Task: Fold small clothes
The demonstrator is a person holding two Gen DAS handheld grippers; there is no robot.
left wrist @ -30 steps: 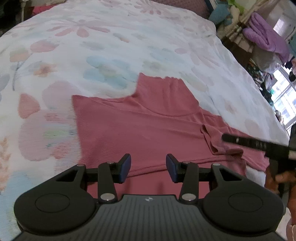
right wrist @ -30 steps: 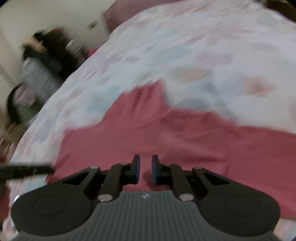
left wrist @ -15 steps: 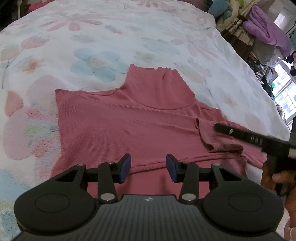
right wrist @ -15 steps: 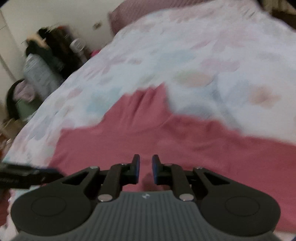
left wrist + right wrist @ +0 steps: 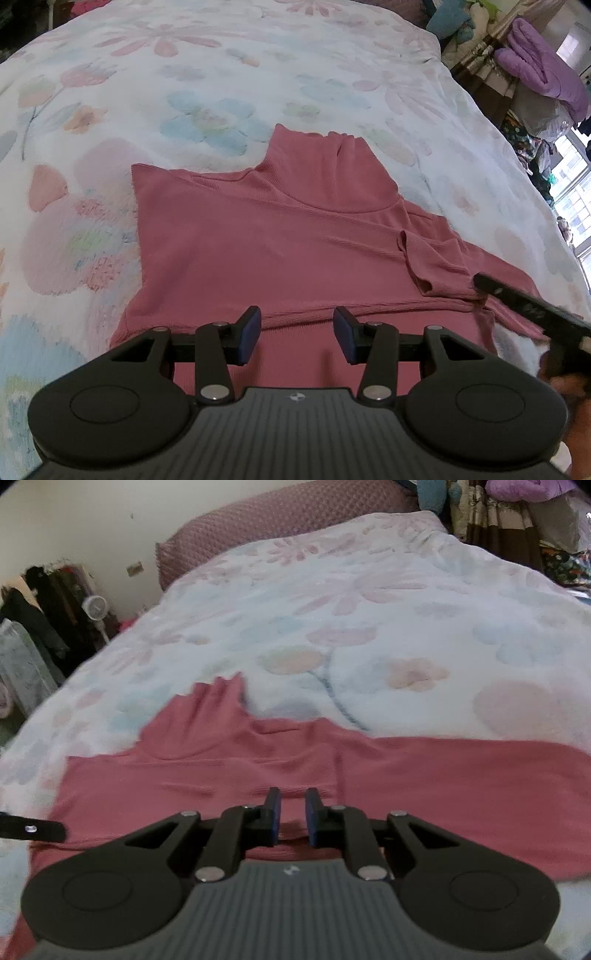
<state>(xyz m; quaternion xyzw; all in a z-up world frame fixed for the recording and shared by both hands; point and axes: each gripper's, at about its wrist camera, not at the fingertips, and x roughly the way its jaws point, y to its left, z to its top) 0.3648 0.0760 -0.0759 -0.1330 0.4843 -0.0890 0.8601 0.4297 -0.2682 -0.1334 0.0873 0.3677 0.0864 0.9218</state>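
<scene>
- Left wrist view: the left gripper (image 5: 297,334) hovers with its fingers spread wide and nothing between them, just as wide as half a second ago.
- Under its blue pads (image 5: 249,334) runs a folded edge of the pink top (image 5: 258,240), which lies flat on the flowered blanket (image 5: 184,92) with its high collar pointing away from the camera.
- Compared with half a second ago, the top sits further right in this view and its left edge is nearer the middle; more blanket shows on the left.
- At the right, a sleeve of the top lies doubled back over the body, and the right gripper (image 5: 480,282) reaches in with its tip at the bunched cloth there; earlier its tip lay higher, over the sleeve fold.
- A purple blanket (image 5: 539,66) lies on furniture beyond the bed, at the upper right.
- Right wrist view: the right gripper (image 5: 292,821) has its fingers set narrow with a small gap, over a raised ridge of the top (image 5: 221,760); I cannot tell whether the pads pinch the cloth.
- This view is sharp now, where it was blurred before, and the collar sits further from the fingers.
- The left gripper's finger (image 5: 33,829) pokes in at the left edge, over the top's border.
- A pink pillow (image 5: 277,520) lies at the head of the bed.
</scene>
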